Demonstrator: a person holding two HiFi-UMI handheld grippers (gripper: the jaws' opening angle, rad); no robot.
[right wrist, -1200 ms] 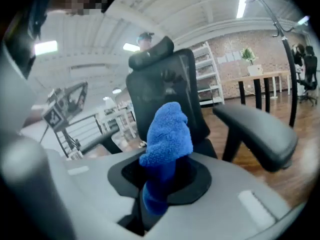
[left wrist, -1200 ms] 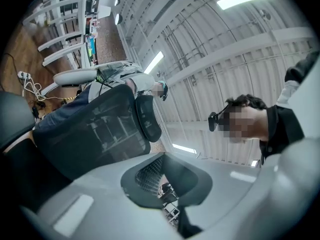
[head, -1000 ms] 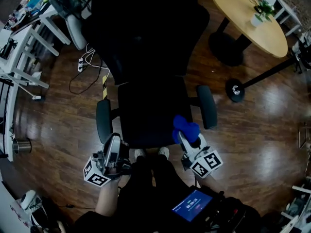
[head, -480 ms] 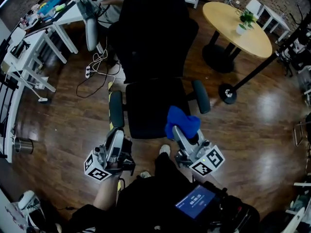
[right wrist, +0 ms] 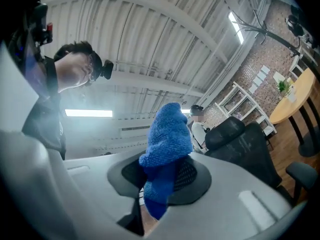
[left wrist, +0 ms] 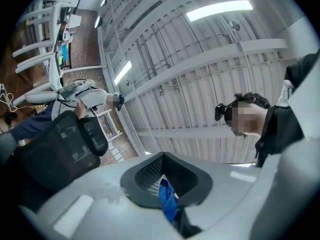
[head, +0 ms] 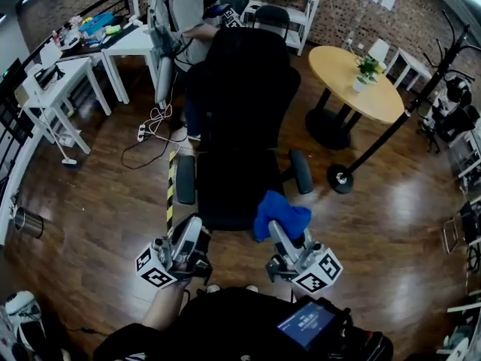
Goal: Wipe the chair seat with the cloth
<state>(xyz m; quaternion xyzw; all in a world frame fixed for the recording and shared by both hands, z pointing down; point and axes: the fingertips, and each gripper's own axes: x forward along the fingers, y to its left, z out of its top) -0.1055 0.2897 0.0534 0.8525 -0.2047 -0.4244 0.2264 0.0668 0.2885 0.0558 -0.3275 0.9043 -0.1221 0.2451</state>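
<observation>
Right gripper [head: 275, 230] fingers clamped on blue cloth [head: 279, 213], bunched at front-right corner of chair seat [head: 225, 186]; contact with seat unclear. Left gripper [head: 192, 228] fingers closed, idle near front-left corner. Likely start of wipe. Next: press cloth down, sweep across seat.

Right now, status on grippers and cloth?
Left gripper shut. Right gripper shut on blue cloth, at chair seat near right corner. Nothing on seat.

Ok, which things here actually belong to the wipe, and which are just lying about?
Job in hand:
blue cloth, clamped in the right gripper
black chair seat

Just lying about:
round wooden table with a potted plant
white desks
floor cables
metal bin
person standing behind the chair
</observation>
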